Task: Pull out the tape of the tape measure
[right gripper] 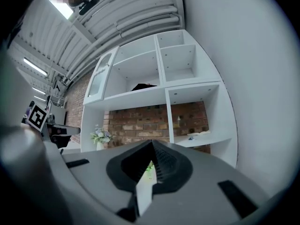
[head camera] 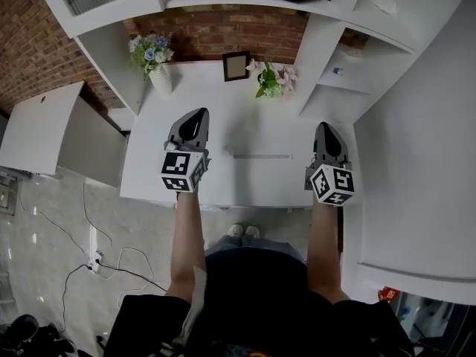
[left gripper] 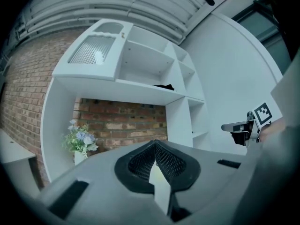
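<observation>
The tape [head camera: 260,155] lies flat on the white desk [head camera: 238,110] as a thin pale strip running left to right, pulled out and loose, with nothing gripping it. Its case is too small to make out. To the left of the tape is the left tool [head camera: 199,114], held level and pointing toward the back of the desk. In the left gripper view its jaws are clenched tip to tip [left gripper: 154,142] with nothing between them. To the right of the tape, close to its right end, is the right tool [head camera: 326,127], also level and also closed and empty, its ribbed pads [right gripper: 161,165] meeting at the tip in its own view. Each tool carries its marker cube at the near end, and the person's forearms reach in from below. Beyond the tape, at the back of the desk, a small dark picture frame [head camera: 236,65] stands against the brick wall [head camera: 223,32]. Beside the frame, further right, is a bunch of pink flowers [head camera: 271,80], and beyond and left of the tape is a white vase of blue and white flowers [head camera: 152,56]. White shelving [right gripper: 187,64] rises above and to the right of the tape. On the near side of the tape the person's shoes [head camera: 244,231] show at the desk's edge, and cables [head camera: 89,244] trail over the floor to the left.
</observation>
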Demonstrator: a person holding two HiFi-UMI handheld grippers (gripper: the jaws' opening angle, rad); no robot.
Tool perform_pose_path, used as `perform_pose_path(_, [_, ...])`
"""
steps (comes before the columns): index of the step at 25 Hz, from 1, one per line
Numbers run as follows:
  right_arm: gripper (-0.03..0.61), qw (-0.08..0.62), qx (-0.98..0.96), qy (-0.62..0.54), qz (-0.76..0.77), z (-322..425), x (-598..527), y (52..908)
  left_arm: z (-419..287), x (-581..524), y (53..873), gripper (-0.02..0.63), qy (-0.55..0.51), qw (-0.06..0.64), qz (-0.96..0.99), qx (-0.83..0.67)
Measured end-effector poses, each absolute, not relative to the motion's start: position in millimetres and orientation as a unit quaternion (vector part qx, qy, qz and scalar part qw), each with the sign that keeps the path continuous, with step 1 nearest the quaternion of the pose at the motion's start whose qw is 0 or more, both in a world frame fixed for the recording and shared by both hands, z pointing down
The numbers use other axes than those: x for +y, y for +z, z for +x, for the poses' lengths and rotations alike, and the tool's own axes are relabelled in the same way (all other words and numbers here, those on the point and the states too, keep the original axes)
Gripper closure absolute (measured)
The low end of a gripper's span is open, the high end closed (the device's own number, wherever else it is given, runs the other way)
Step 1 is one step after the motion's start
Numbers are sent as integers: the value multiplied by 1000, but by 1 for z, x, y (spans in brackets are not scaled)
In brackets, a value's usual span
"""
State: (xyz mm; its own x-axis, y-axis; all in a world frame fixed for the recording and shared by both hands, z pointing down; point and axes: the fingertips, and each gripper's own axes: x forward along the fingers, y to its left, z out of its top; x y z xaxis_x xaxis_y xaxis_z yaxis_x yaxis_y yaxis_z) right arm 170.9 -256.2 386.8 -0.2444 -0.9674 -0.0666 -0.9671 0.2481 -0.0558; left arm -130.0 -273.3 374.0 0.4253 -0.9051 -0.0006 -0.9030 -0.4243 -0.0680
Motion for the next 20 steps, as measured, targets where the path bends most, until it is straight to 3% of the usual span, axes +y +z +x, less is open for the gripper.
perform_pose_path(20, [583, 14, 786, -3, -618, 165, -249, 396, -125, -261, 372, 604, -31, 45, -842, 536])
